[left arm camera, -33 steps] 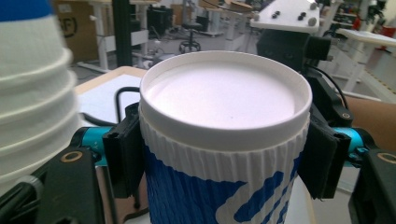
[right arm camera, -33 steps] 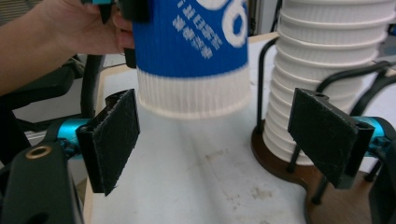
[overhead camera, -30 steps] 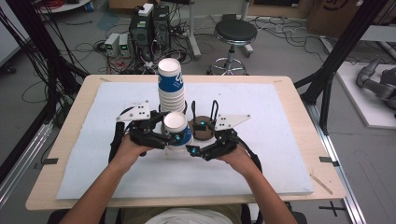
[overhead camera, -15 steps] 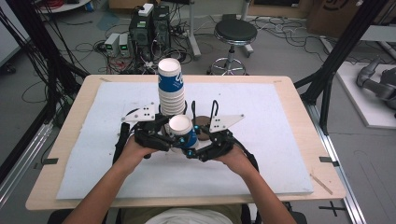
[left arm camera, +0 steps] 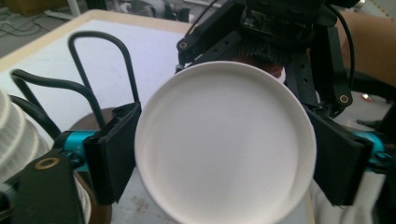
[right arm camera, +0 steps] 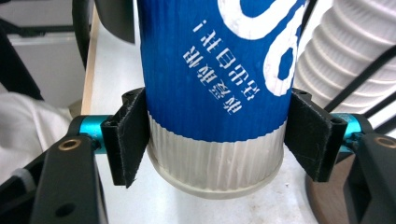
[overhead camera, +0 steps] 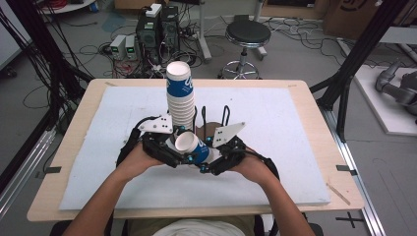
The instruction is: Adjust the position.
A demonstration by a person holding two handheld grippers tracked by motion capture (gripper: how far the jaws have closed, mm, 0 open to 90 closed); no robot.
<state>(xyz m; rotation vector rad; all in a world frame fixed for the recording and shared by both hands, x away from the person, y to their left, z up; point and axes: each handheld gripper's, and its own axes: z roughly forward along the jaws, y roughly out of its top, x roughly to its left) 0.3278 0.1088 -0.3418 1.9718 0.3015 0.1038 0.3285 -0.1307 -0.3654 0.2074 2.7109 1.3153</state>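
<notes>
Right claw (right arm camera: 217,140) has just been closing and now pinches the blue paper cup (overhead camera: 193,149) near its base. Left claw (left arm camera: 219,161), at the cup's rim, has just been opening, its jaws loosened either side. The cup has passed to the right claw, free of the stack (overhead camera: 180,98) behind.

Ribbed matt paper cup (right arm camera: 215,84); matt black plastic gripper (right arm camera: 217,137).

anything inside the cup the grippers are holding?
The cup looks empty: bare white walls and bottom in the left gripper view. The right gripper clamps its base; the left gripper, jaws just opening, flanks the rim. The underside is hidden.
</notes>
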